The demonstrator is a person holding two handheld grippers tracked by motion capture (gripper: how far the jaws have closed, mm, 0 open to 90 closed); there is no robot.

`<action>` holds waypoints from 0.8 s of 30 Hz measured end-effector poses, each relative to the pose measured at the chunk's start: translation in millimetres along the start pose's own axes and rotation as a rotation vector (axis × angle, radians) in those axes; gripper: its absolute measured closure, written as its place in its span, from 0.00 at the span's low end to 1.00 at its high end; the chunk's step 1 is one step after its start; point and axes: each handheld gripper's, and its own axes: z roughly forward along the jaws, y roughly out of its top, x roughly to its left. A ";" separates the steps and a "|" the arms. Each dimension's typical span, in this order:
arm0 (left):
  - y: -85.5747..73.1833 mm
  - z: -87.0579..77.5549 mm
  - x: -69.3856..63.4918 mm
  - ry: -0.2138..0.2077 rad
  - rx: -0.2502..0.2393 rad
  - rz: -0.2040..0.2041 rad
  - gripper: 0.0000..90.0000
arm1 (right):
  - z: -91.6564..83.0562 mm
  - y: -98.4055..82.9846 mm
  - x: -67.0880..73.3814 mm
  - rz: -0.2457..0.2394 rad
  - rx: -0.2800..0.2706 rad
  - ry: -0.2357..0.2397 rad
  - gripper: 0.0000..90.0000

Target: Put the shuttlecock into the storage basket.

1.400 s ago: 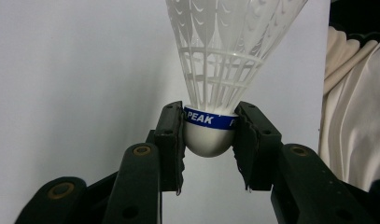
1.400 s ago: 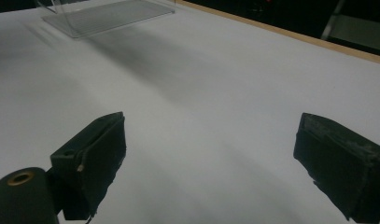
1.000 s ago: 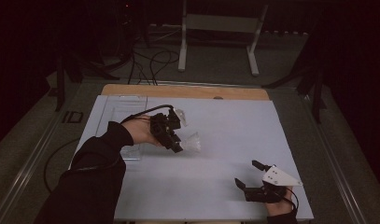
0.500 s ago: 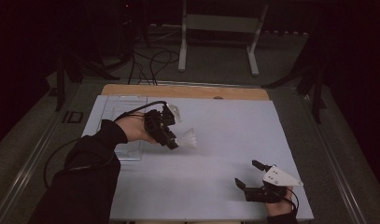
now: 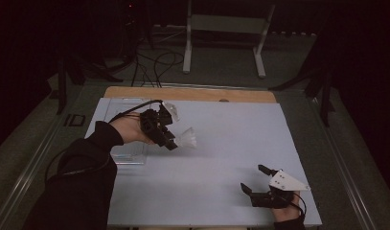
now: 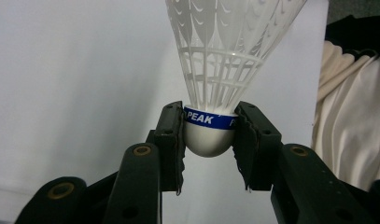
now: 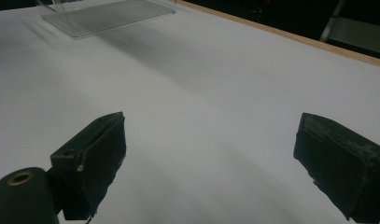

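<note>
A white plastic shuttlecock (image 6: pixel 227 56) with a blue band around its rounded cork is clamped by the cork between the jaws of my left gripper (image 6: pixel 209 135). In the high view the left gripper (image 5: pixel 169 140) hangs above the left middle of the white table, and the shuttlecock (image 5: pixel 185 139) points its skirt to the right. My right gripper (image 5: pixel 254 178) rests near the table's front right corner, jaws wide apart with nothing between them. In the right gripper view its fingers (image 7: pixel 96 154) frame bare white table.
A clear plastic tray (image 5: pixel 128 151) lies on the left side of the white table (image 5: pixel 231 139), under my left forearm; it appears in the right gripper view as the clear tray (image 7: pixel 103 14) far off. A wooden strip (image 5: pixel 192 93) borders the table's far edge. Cables lie on the floor beyond.
My left gripper has carried the shuttlecock slightly away from me and to the left, over the table. The right gripper has stayed still.
</note>
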 end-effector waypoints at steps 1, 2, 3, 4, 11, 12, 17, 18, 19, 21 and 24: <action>-0.5 -1.3 -0.1 0.006 0.002 -0.002 0.73 | -0.1 0.0 0.1 0.001 -0.001 0.001 0.10; -1.1 -2.6 0.2 0.004 0.000 -0.002 0.73 | -0.1 0.1 0.1 -0.001 0.000 0.000 0.10; -2.0 -3.7 0.2 0.003 -0.010 -0.004 0.73 | 0.0 0.0 0.1 -0.001 0.001 -0.001 0.10; -2.7 -5.8 0.6 0.007 -0.012 -0.006 0.73 | 0.0 0.0 0.1 -0.001 0.000 0.000 0.10; -12.2 -18.0 3.5 0.025 -0.027 -0.027 0.73 | -0.3 0.1 0.0 0.000 0.000 0.000 0.10; -13.0 -18.9 3.8 0.026 -0.025 -0.024 0.73 | -0.3 0.0 -0.1 0.000 0.001 0.000 0.10; -23.0 -26.7 5.7 0.040 -0.025 -0.048 0.73 | -0.2 0.1 0.1 0.001 0.000 0.001 0.10; -25.0 -28.5 5.9 0.045 -0.025 -0.050 0.73 | 0.0 0.1 0.1 0.001 0.001 0.001 0.10; -27.2 -30.1 6.4 0.046 -0.031 -0.059 0.73 | 0.1 0.0 0.0 -0.002 0.002 -0.003 0.10; -31.7 -33.2 6.8 0.052 -0.035 -0.069 0.73 | 0.2 0.0 0.1 0.001 0.003 -0.001 0.10; -38.6 -38.1 8.3 0.058 -0.040 -0.084 0.73 | 0.4 0.0 0.2 -0.001 0.002 -0.002 0.10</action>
